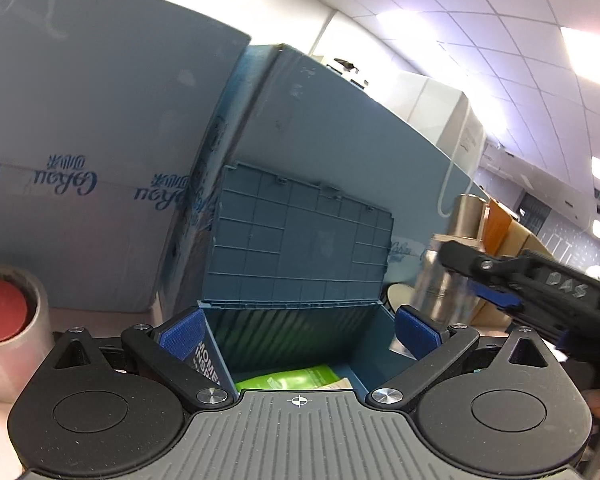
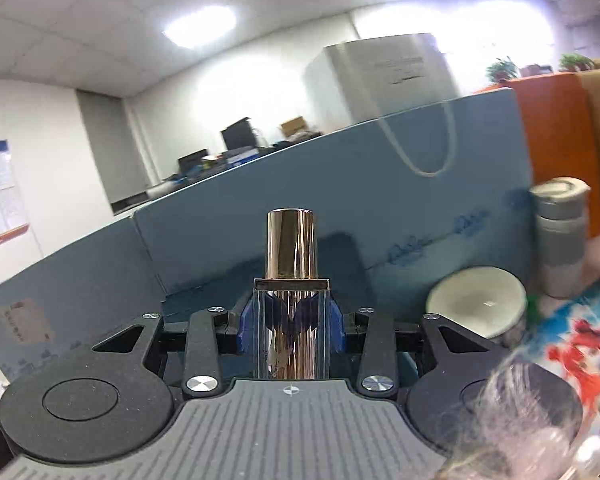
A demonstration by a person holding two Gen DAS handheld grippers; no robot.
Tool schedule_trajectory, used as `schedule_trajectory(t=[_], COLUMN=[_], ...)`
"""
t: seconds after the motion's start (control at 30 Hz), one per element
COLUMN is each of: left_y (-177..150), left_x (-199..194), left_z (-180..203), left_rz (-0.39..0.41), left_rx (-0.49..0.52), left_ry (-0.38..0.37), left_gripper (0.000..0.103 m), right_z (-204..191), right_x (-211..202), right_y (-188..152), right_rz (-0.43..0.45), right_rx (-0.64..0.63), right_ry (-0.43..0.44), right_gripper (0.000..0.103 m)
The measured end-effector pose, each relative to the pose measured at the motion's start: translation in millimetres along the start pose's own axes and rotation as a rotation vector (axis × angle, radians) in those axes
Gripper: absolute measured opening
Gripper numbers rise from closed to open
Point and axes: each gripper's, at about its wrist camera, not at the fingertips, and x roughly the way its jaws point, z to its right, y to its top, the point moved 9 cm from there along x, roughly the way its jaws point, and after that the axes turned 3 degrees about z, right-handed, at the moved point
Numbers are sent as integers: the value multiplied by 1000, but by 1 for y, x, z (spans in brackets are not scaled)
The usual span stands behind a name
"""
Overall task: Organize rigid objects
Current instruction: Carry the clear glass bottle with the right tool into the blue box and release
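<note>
Right gripper (image 2: pixel 291 326): closed tight on a perfume bottle (image 2: pixel 290 300), its blue ribbed pads (image 2: pixel 247 326) pressing both sides of the clear body.
Perfume bottle: square, clear, thick-walled body with a shiny rose-gold tube running down the middle; a tall, smooth, round cap in the same mirror-like metal stands upright above the fingers.
Left gripper (image 1: pixel 298 330): spread wide, nothing between its blue textured pads (image 1: pixel 182 330); it hangs just over the open bin.
Storage bin (image 1: pixel 374 344): blue-grey hard plastic, rectangular; its lid (image 1: pixel 304 240) is flipped up, showing a moulded grid of ribs on the inner face.
Inside the bin: a dark book or box (image 1: pixel 206 364) with white lettering leans on the left wall, and a glossy green packet (image 1: pixel 296 378) lies flat on the bottom.
Backdrop: pale blue cardboard cartons (image 1: pixel 100 128) with printed script, matte and scuffed.
Tape roll (image 1: pixel 10 320): silver-grey ring with a red centre, on the left of the table.
Steel bottle (image 1: pixel 444 280): brushed metal cylinder, to the right of the bin.
Candle tin (image 2: pixel 476 304): round, cream-white top, near a grey lidded flask (image 2: pixel 560 236).
</note>
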Motion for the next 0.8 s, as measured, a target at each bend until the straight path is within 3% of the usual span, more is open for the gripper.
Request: schedule_trajectory(t=[0.17, 0.3, 0.5, 0.8], left_y=[0, 0, -3, -3], left_x=[2, 3, 7, 8], left_z=[-5, -5, -4, -4], left_rz=[-4, -7, -20, -22], left_rx=[-24, -23, -16, -17], left_ry=[4, 3, 7, 4], left_gripper=[102, 102, 102, 102], right_z=[-12, -14, -8, -4], right_x=[16, 21, 29, 37], right_y=[-9, -19, -43, -81], right_rz=[42, 105, 114, -28], right_rx=[-161, -374, -594, -723], right_ry=[19, -25, -40, 24], right_gripper=[35, 35, 35, 35])
